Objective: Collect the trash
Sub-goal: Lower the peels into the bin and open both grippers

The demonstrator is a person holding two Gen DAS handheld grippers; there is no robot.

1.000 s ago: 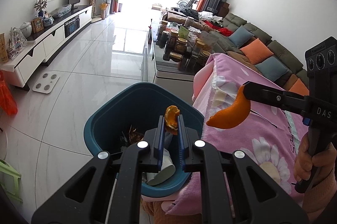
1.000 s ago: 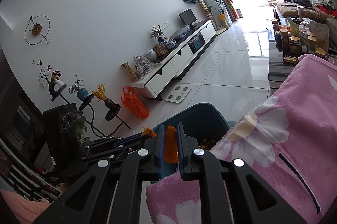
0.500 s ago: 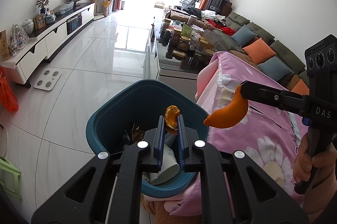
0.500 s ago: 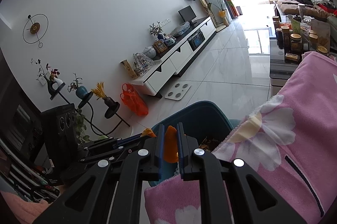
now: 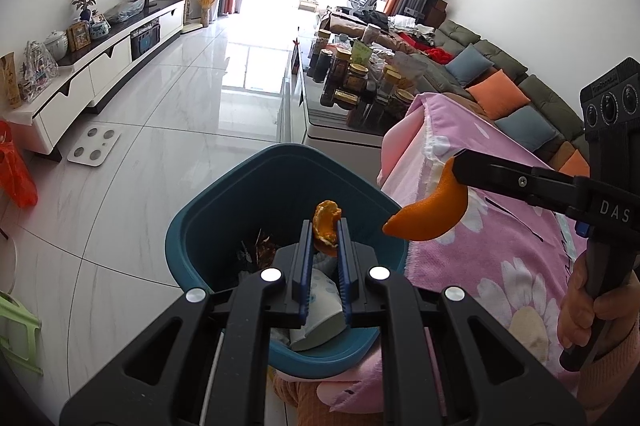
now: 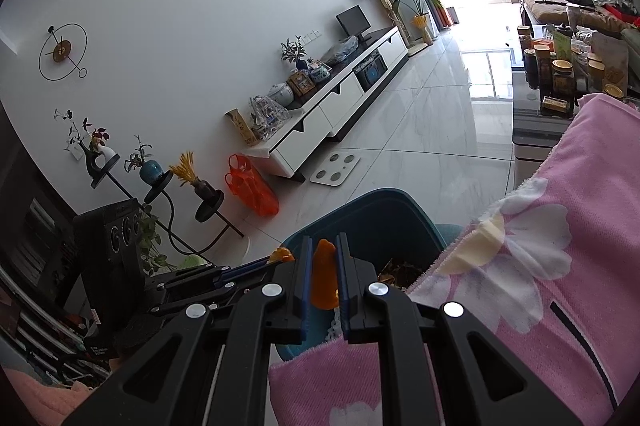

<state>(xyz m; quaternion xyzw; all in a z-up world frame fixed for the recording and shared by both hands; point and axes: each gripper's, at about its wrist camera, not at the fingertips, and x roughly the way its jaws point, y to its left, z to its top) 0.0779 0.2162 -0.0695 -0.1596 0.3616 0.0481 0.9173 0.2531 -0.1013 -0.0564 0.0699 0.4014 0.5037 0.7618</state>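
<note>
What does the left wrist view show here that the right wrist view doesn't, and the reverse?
Left wrist only: the sofa, the hand on the right claw's handle, and paper trash in the bin.
Right wrist only: the wall clock and plant stands.
Both: bin, pink cloth, both peels, big and small, with the left claw shut on the small one.

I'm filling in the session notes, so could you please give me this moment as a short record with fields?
Setting: living room, pink floral blanket beside the bin
Left gripper: shut on small orange peel piece, above the bin
Right gripper: shut on larger orange peel, at the bin's blanket-side rim
Bin: teal trash bin on the floor, paper and dry scraps inside
Task stage: neither peel dropped yet
</note>
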